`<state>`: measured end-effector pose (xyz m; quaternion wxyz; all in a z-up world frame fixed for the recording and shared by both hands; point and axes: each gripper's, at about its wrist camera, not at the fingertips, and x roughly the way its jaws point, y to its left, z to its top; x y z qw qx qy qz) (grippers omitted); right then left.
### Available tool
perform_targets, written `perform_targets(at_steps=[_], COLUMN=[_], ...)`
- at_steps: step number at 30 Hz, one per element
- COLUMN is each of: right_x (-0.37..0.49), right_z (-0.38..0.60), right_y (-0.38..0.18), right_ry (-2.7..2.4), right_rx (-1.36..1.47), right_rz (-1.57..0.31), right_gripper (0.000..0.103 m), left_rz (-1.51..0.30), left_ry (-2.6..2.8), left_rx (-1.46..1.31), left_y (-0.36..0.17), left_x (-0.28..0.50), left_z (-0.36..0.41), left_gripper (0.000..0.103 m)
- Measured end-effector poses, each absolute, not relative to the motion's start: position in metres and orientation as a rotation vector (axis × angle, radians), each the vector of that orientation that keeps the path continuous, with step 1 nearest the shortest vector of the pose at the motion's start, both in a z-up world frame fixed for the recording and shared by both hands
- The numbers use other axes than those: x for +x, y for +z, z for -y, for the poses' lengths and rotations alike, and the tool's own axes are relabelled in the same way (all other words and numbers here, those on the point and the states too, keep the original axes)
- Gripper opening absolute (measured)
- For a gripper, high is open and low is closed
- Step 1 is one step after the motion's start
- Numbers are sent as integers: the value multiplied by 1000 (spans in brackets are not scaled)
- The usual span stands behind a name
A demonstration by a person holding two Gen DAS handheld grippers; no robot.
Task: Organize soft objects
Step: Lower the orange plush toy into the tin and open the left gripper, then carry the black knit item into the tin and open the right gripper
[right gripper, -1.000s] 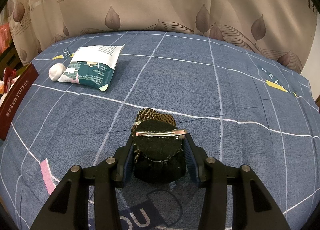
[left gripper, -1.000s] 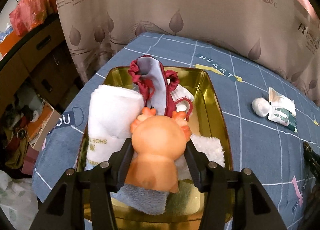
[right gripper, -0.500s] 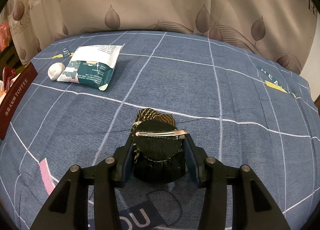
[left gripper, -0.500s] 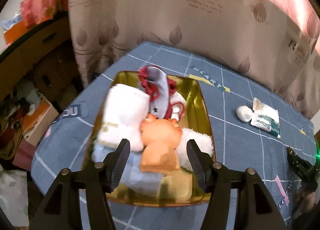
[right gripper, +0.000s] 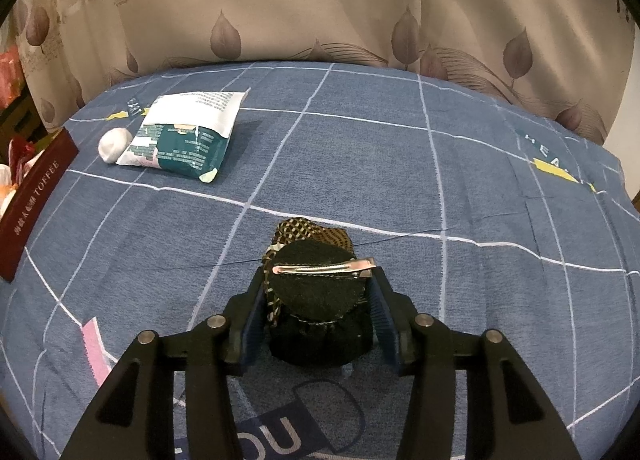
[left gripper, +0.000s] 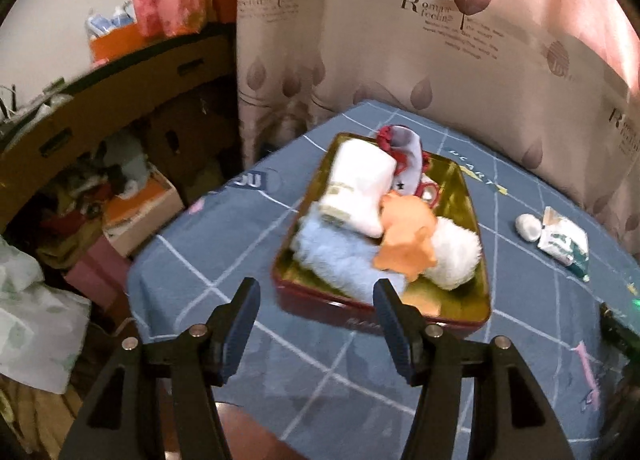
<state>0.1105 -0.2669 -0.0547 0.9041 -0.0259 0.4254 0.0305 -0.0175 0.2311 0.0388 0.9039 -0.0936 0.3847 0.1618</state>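
A gold tin tray (left gripper: 460, 187) on the blue cloth holds an orange soft toy (left gripper: 406, 234), a white rolled towel (left gripper: 356, 187), a light blue cloth (left gripper: 340, 260), a white fluffy piece (left gripper: 456, 256) and a red-and-grey item (left gripper: 404, 151). My left gripper (left gripper: 314, 300) is open and empty, raised in front of the tray's near edge. My right gripper (right gripper: 318, 296) is shut on a dark fabric hair clip (right gripper: 318, 288) with a metal clasp, low over the cloth.
A white-and-green packet (right gripper: 184, 135) and a small white ball (right gripper: 115, 143) lie on the cloth left of the right gripper; both also show in the left wrist view, the packet (left gripper: 564, 240) right of the tray. The tray's red side (right gripper: 34, 199) is at far left. Cluttered boxes (left gripper: 136, 203) stand beyond the table's left edge.
My left gripper let go of the orange toy, which now lies in the tray, and pulled back and up, open. The right gripper stayed still on the hair clip.
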Motion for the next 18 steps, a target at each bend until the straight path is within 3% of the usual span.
perform_targets(at_steps=[4, 6, 9, 18], right_x=[111, 110, 109, 99], right_z=[266, 265, 263, 254], right_y=[-55, -55, -53, -40], right_ry=[75, 72, 64, 49], right_rx=[-56, -64, -72, -61], right_rz=[-881, -880, -876, -855], right_gripper=[50, 42, 38, 37], left_rz=[-788, -798, -823, -829], left_ry=[327, 337, 324, 338], left_rx=[-187, -191, -199, -197], left_y=[37, 35, 28, 22], left_x=[-25, -25, -22, -18], left_z=[-232, -232, -233, -234], left_gripper=[60, 60, 60, 60])
